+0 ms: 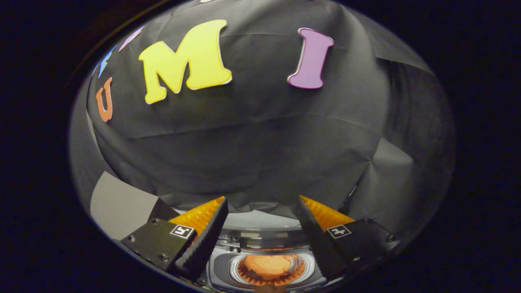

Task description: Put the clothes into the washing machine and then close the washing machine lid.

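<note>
Fingers (207,234) of the gripper (261,207) stand spread wide apart in the lower middle of the frame, one slanting in from the lower left and the other from the lower right, with nothing pinched between them and open space across the gap. Each finger rises from a dark block with screws and a small square marker on its top face. Between the two fingers, at the bottom centre of the frame, lies the washing machine (222,270), seen from above: a grey top with a round opening ringed by a pale rim. Inside that opening sits the clothes (268,264), an orange bundle resting in the drum, which shows a ribbed orange edge around it. The lid (260,221) of the washing machine is raised, appearing as a pale curved band just above the opening, across the gap between the fingertips, with a dark hinge strip under it. Beyond the fingers, a black cloth wall (260,142) fills the middle and upper part of the frame, creased and folded, with a sharper fold at the right. A plain grey panel (120,207) shows at the lower left of the frame, just beside the left finger's block.
</note>
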A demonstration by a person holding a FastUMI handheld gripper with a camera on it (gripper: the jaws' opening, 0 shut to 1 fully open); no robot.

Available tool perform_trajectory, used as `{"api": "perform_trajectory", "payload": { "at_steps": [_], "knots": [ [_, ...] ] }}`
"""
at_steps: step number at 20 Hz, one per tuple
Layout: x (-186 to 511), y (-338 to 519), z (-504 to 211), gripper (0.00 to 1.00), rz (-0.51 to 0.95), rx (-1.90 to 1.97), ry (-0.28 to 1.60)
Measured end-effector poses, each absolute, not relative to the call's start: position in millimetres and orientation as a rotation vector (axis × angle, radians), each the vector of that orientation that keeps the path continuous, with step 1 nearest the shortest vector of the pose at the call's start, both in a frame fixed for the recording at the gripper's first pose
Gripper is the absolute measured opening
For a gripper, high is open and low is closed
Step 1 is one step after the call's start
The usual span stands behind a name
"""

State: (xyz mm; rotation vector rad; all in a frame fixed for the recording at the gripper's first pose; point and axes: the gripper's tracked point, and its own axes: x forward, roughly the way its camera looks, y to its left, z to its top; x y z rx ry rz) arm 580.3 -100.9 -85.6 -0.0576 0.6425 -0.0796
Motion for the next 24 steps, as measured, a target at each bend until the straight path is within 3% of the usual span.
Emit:
{"api": "perform_trajectory", "payload": {
  "at_steps": [7,24],
  "knots": [
    [598,-109,-127,1.00,-0.134,-0.062,0.690],
    [577,-107,-123,1.00,-0.096,-0.080,0.605]
  ]
}}
